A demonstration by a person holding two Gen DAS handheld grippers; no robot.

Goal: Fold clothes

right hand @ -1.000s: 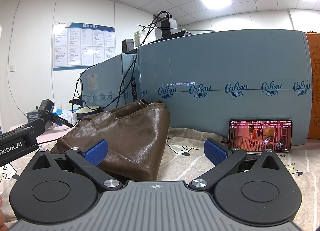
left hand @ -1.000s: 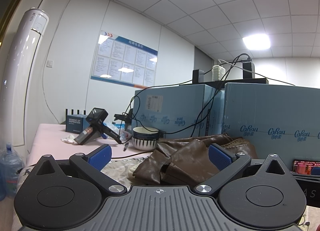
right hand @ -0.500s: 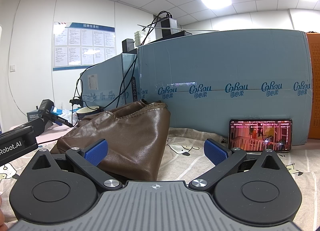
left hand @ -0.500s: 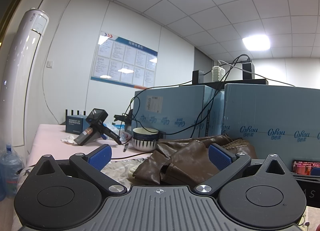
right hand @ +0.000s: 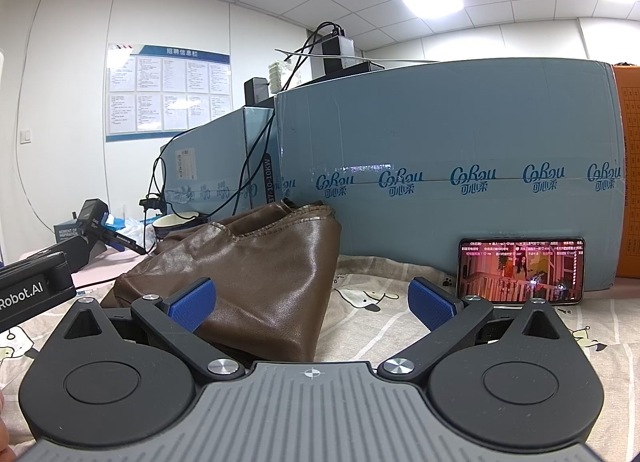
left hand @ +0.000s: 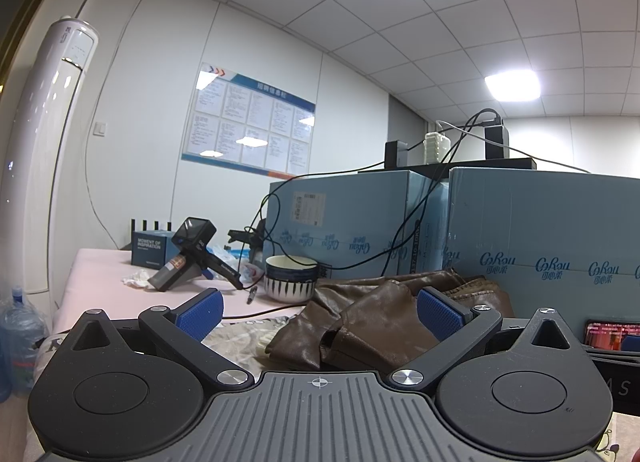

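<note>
1. The left claw point(left hand: 318, 312) stands wide open with nothing between its blue pads point(left hand: 200, 314); it sits low over the patterned sheet point(left hand: 240, 336).
2. The right claw point(right hand: 312, 300) is likewise spread wide and grips nothing; its left pad overlaps the near edge of the garment in this view, though whether they touch I cannot tell.
3. The brown leather-look garment point(right hand: 256, 274) lies in a crumpled heap on the cartoon-printed sheet point(right hand: 372, 302) that covers the table, just ahead of both claws. In the left wrist view it shows as a folded mound point(left hand: 372, 322) between the pads.
4. To the right of the garment a phone point(right hand: 520, 270) stands on its long edge, screen lit, leaning against the blue carton point(right hand: 460, 149).
5. At the left edge of the right wrist view, part of the other gripper body marked "Robot.AI" point(right hand: 28, 290) shows.
6. Beyond the garment, a striped bowl point(left hand: 291, 276) stands on the pink table point(left hand: 100, 274), with a pen point(left hand: 251, 294) beside it.
7. Further left lie a handheld camera device point(left hand: 184, 252) and a small dark box point(left hand: 150, 250).
8. Blue cartons point(left hand: 344, 221) line the back, with black cables point(left hand: 280, 229) trailing over them.
9. On the far wall hangs a notice board point(left hand: 248, 129); a tall white air conditioner point(left hand: 44, 149) stands at the left.
</note>
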